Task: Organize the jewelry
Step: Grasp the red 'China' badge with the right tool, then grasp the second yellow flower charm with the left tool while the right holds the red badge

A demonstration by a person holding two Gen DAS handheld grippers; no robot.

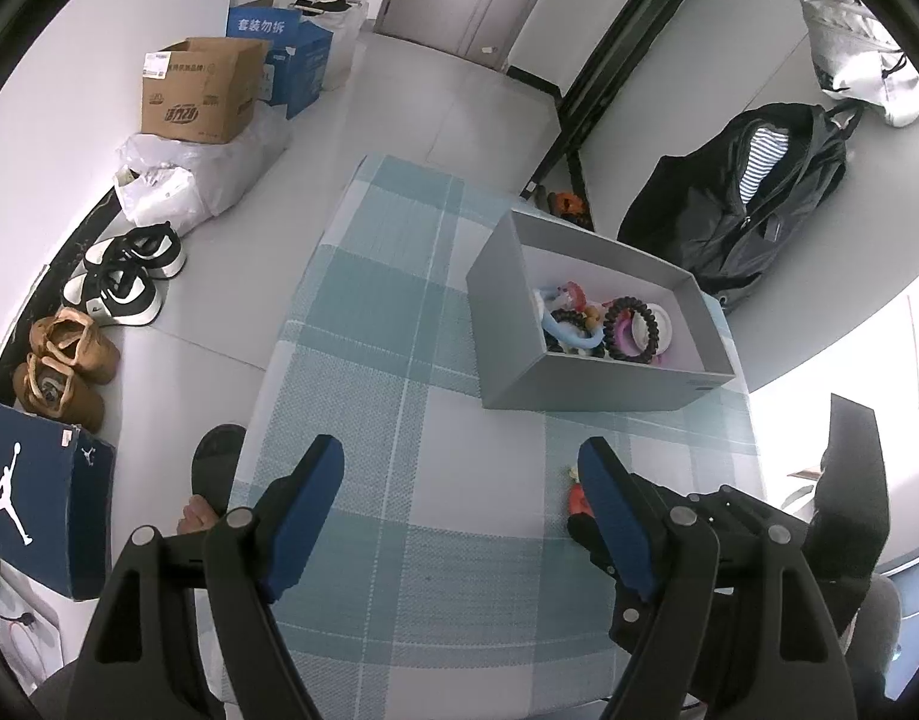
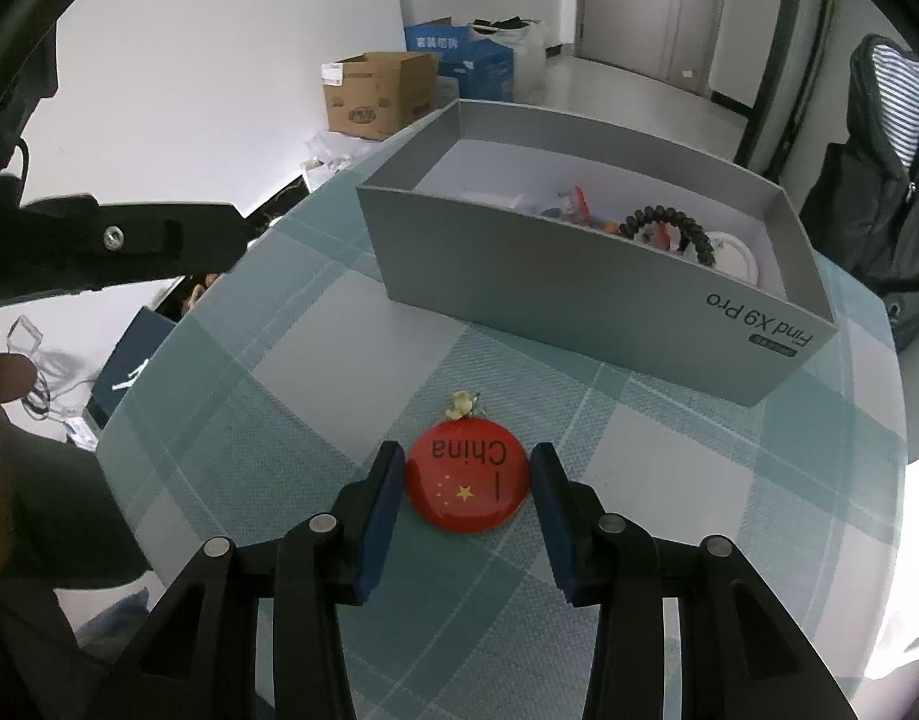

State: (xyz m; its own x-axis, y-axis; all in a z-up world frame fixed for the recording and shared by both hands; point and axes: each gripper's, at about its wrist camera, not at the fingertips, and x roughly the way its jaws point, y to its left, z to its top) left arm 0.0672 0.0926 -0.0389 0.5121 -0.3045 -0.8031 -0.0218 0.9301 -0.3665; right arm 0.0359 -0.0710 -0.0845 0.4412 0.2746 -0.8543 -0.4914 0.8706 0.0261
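Note:
A round red "China" badge (image 2: 466,487) lies flat on the checked tablecloth (image 2: 315,372). A small yellowish trinket (image 2: 462,405) lies just beyond it. My right gripper (image 2: 466,495) is open, low over the cloth, with one finger on each side of the badge, not clamping it. A grey box (image 2: 579,300) stands behind, holding a black coil bracelet (image 2: 675,225) and several colourful pieces. My left gripper (image 1: 462,492) is open and empty above the cloth, left of the right gripper's body (image 1: 699,528). The box (image 1: 579,378) with the jewelry (image 1: 609,321) is ahead to its right.
The table (image 1: 363,312) is small, with floor close on its left side. On the floor stand shoes (image 1: 123,282), cardboard boxes (image 1: 201,90) and a blue shoebox (image 1: 39,492). A black jacket (image 1: 741,210) lies beyond the table at the right.

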